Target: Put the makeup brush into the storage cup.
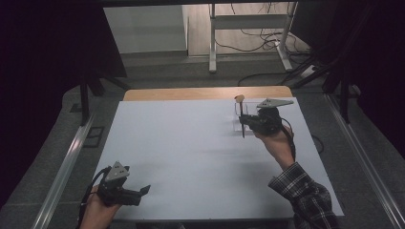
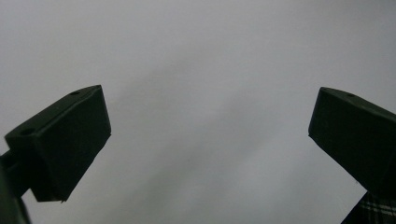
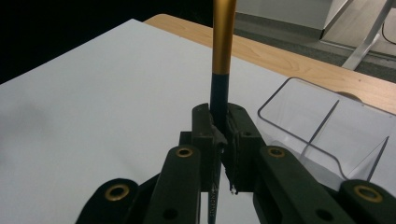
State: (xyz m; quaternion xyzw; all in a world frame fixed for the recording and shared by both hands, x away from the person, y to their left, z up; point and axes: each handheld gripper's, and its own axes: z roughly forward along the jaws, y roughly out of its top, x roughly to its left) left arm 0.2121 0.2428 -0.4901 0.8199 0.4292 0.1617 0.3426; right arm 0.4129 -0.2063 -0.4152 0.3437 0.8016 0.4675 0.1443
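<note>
Right gripper [image 3: 223, 140] is clamped on that thin brush [image 3: 222, 42] beside the clear organizer [image 3: 299, 112], left gripper [image 2: 210, 140] hangs open, so the brush could easily twist and miss its slot.

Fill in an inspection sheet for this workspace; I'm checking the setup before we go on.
Surface: white table, wooden edge at the far side.
Job's things: gold-and-dark brush upright in the right gripper; clear divided organizer beside it.
Clutter: nothing seen.
Grippers: right gripper shut on the brush; left gripper open at the near left edge, holding nothing.
Cables: cable trailing from the right gripper; floor cables beyond the table.
Surroundings: white table frame, dark curtains.
</note>
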